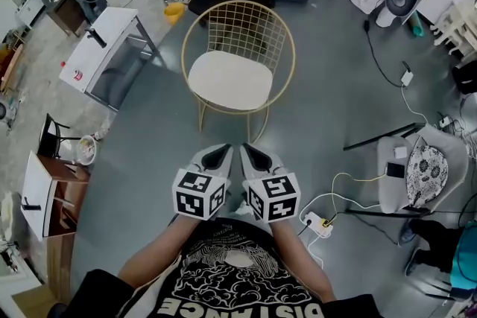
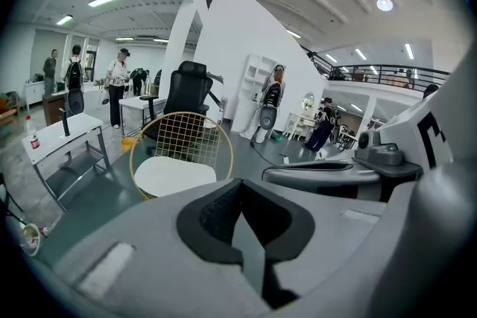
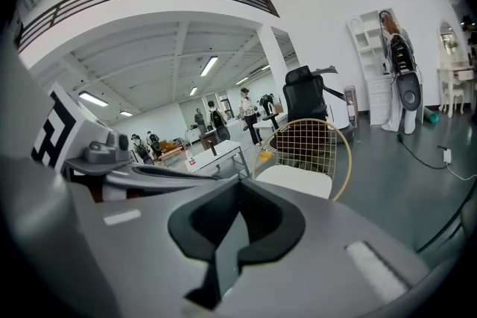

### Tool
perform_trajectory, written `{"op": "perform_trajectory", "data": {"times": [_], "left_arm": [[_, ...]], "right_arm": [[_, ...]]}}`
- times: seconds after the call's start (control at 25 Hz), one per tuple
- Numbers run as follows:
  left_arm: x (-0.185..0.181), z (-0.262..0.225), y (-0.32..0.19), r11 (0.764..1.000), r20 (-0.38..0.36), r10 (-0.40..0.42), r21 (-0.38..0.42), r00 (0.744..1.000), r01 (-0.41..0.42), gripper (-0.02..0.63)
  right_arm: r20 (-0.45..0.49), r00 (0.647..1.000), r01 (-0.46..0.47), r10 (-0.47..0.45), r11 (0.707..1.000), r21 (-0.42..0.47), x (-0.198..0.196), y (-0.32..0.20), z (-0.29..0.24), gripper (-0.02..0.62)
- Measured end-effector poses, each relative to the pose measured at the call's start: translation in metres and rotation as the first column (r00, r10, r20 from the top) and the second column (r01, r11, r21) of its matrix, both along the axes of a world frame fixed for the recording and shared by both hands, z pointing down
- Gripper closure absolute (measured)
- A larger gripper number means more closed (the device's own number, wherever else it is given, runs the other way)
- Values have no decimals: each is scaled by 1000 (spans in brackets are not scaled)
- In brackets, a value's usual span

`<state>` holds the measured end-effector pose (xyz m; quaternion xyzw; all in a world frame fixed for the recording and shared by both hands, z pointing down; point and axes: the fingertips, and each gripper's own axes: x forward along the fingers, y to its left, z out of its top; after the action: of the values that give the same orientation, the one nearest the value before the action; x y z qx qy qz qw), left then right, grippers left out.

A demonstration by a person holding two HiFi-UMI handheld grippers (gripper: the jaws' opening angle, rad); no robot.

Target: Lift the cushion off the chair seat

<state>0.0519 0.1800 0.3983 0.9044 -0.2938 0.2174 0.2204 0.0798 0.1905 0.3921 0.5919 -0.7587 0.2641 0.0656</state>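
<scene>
- Your left gripper (image 1: 218, 155) has its jaws pressed together with nothing between them. The right gripper (image 1: 255, 155) is the same, closed and empty.
- The cushion (image 1: 229, 80) lies on the chair (image 1: 246, 30) seat, ahead of both sets of jaws and well apart from them.
- In each gripper view, the gripper's own body cuts off the cushion's near edge and hides the chair legs.

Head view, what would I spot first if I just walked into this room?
Probably the gold wire chair standing alone in the middle of the grey floor, with a white cushion lying on its seat. Next, the left tongs and right tongs side by side just below it, both shut and empty, not touching the chair.
</scene>
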Motion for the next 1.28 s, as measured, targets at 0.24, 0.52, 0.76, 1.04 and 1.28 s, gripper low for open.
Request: {"op": "perform_trajectory", "data": {"times": [0.24,0.52,0.76,1.04,1.28], "left_arm": [[9,0,-5,1000,2,5,7,1000,-5,617],[19,5,-26,1000,-11,24,-7,1000,-24,617],[29,14,-58,999,-25,37,-24,999,-38,617],[26,16,-119,996,-37,66,-64,997,-68,617],[-4,14,-179,989,-76,93,-107,993,-100,617]], "right_arm": [[5,1000,-8,8,1000,-4,9,-4,3,597],[-5,1000,-22,22,1000,-15,16,-23,7,597],[-18,999,-37,37,999,-30,23,-54,14,597],[-37,998,-59,57,996,-67,18,-112,15,597],[-78,994,-86,77,990,-110,-14,-169,11,597]]}}
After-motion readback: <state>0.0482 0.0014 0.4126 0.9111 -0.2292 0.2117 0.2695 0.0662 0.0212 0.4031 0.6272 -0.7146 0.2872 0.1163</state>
